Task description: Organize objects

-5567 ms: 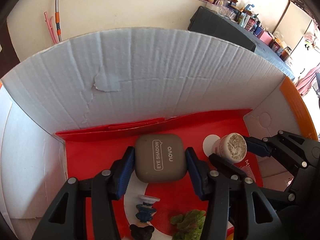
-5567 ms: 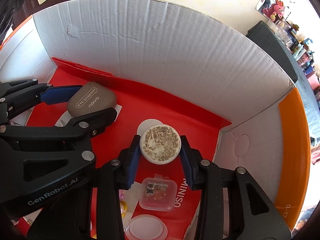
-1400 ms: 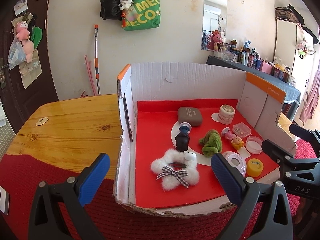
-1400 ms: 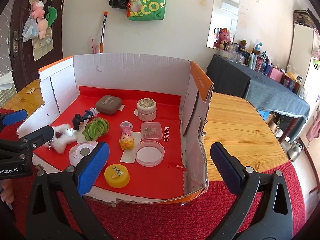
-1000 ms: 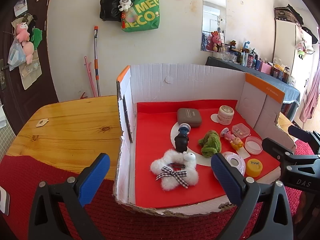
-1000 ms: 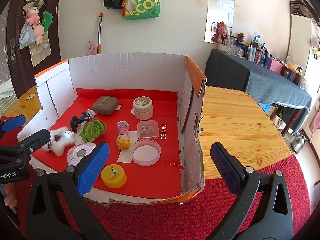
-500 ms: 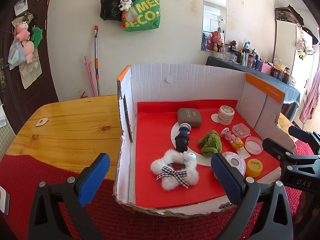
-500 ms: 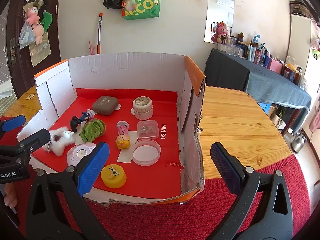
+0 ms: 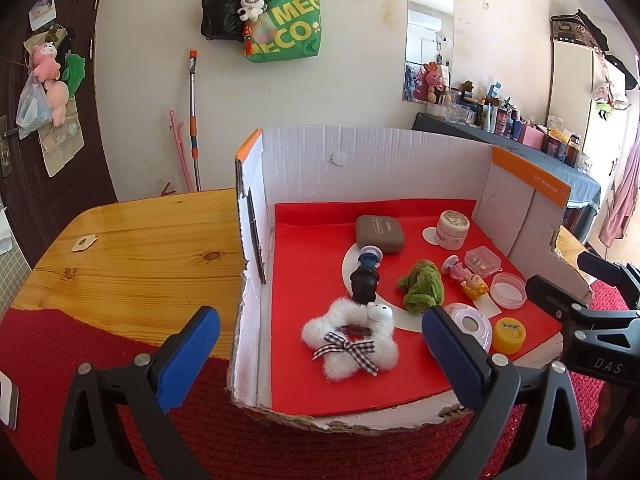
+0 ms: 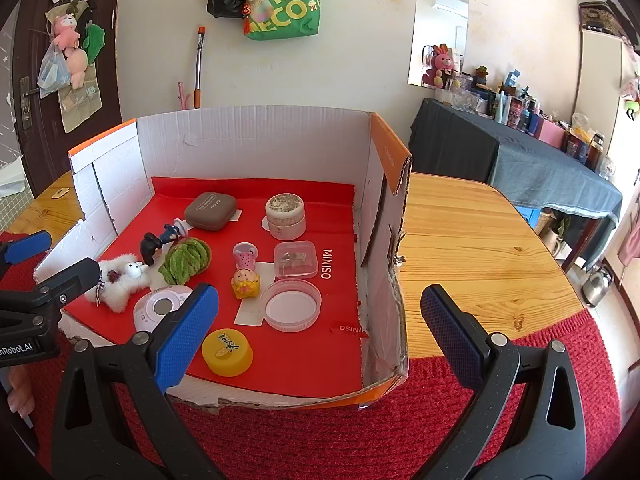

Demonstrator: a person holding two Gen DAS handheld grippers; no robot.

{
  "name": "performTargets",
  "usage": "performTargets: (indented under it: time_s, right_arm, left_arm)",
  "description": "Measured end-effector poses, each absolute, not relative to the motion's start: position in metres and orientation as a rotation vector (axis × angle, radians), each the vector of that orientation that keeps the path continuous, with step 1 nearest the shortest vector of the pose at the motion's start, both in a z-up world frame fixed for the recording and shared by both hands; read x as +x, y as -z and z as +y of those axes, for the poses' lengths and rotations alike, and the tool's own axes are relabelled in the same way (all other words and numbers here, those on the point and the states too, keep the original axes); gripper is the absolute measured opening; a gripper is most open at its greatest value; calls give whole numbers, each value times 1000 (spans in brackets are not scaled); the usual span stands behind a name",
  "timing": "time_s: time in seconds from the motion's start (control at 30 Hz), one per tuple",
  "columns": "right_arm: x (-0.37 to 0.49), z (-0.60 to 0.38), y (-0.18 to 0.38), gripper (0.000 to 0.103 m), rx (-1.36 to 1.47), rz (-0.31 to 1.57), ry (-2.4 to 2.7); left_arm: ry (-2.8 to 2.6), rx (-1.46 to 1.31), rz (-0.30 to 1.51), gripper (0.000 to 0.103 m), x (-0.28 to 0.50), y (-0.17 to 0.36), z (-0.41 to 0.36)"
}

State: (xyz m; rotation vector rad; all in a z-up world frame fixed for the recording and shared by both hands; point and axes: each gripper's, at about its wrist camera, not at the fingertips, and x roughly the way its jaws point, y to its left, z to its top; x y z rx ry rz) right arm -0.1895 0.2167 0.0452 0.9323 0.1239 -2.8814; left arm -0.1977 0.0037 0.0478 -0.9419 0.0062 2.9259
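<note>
A cardboard box (image 9: 372, 164) (image 10: 256, 136) with a red floor holds several small things. A grey eye-shadow case (image 9: 379, 229) (image 10: 210, 211) and a cream jar (image 9: 452, 229) (image 10: 285, 216) lie at the back. In front are a black figurine (image 9: 365, 276), a green plush (image 9: 422, 287) (image 10: 186, 261), a white furry clip (image 9: 351, 338), a clear case (image 10: 295, 259), a round lid (image 10: 290, 305) and a yellow cap (image 10: 227, 352). My left gripper (image 9: 320, 354) and my right gripper (image 10: 320, 334) are open, empty, and held back in front of the box.
The box stands on a wooden table (image 9: 136, 256) (image 10: 472, 240) with a red mat (image 10: 320, 432) at the front. A small tag (image 9: 83, 243) lies on the table's left. A dark-clothed side table (image 10: 520, 156) with bottles stands at the right.
Both grippers have let go of the case and the jar and drawn back out of the box. Over the last second nothing has visibly moved.
</note>
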Motion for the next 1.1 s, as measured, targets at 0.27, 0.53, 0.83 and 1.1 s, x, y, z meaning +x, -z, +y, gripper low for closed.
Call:
performTargets:
  time_s: [0.27,0.53,0.83,1.1]
  right_arm:
    - [-189,218,-47,103,932,123,2886]
    - [-186,219,-49,103,900,111,2894]
    - [-159,226,-73,103,864,78,2877]
    - [-125,229,-63,103,959,84,2836]
  left_arm:
    - [-2926,-940,4,103,-198,-48,3]
    - [-2941,-883,-37,103,-190,-55,0]
    - [-2909,-884,-51,103,-160,-74,-6]
    - [-2847,-1037,-35,103,-131,-52,-5]
